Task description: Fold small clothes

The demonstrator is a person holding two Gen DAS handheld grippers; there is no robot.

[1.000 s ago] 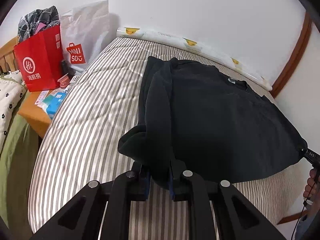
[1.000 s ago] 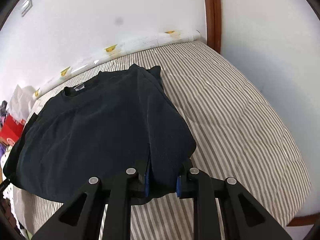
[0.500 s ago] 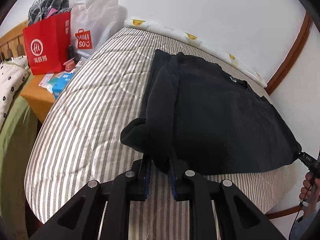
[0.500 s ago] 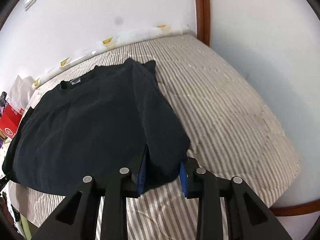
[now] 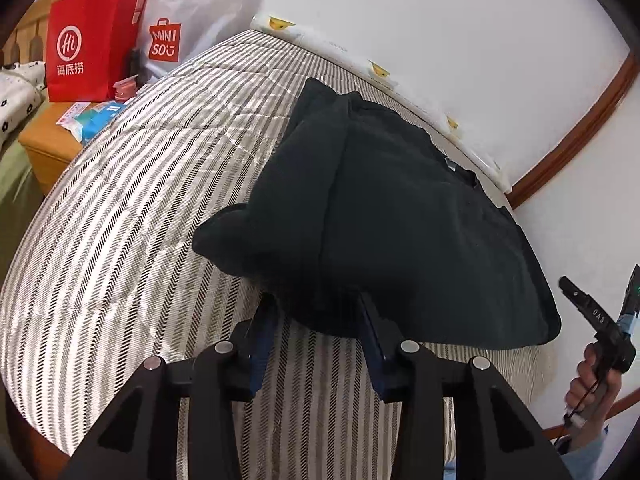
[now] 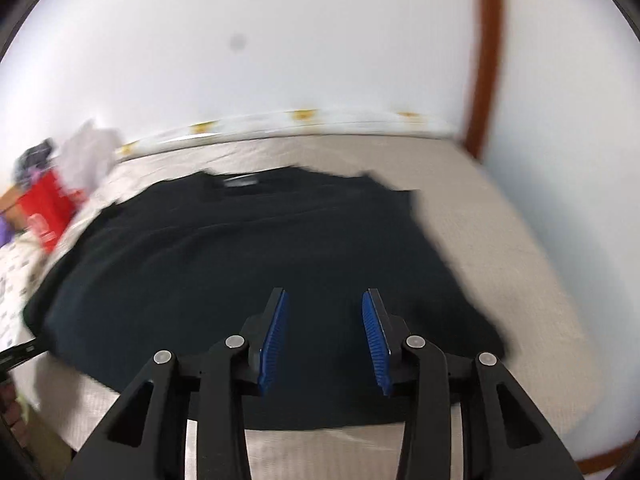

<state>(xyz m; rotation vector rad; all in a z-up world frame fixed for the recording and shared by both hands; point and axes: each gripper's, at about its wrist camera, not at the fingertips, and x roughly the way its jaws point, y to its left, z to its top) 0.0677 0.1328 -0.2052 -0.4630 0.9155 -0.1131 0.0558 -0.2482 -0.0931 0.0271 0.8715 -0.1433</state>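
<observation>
Left wrist view, centre: your left gripper point(image 5: 316, 324) has its jaws parted, the near hem of the shirt point(image 5: 392, 216) draped loosely between the blue pads point(image 5: 262, 336) and not pinched. Right wrist view, lower centre: your right gripper point(image 6: 325, 334) is likewise spread wide, poised above the shirt point(image 6: 248, 264) and holding nothing; this frame is motion-blurred. At the right edge of the left view your right hand point(image 5: 592, 388) appears with that gripper.

Step in hand, as a judgement: both sleeves appear turned inward onto the body, so the side folds look done and the hem is let go. The next move likely calls for you to grip the bottom hem at two points and carry it up toward the collar, keeping both corners level so the fold lies square.

The shirt is black, matte and soft-looking, lying flat in the middle of the frame with a thick rolled ridge along its left side. It rests on the bed point(image 5: 132, 200), a quilted cover with grey-and-cream herringbone stripes. At upper left stand a stiff red bag point(image 5: 94, 36) and a crinkled white bag point(image 5: 188, 16).
</observation>
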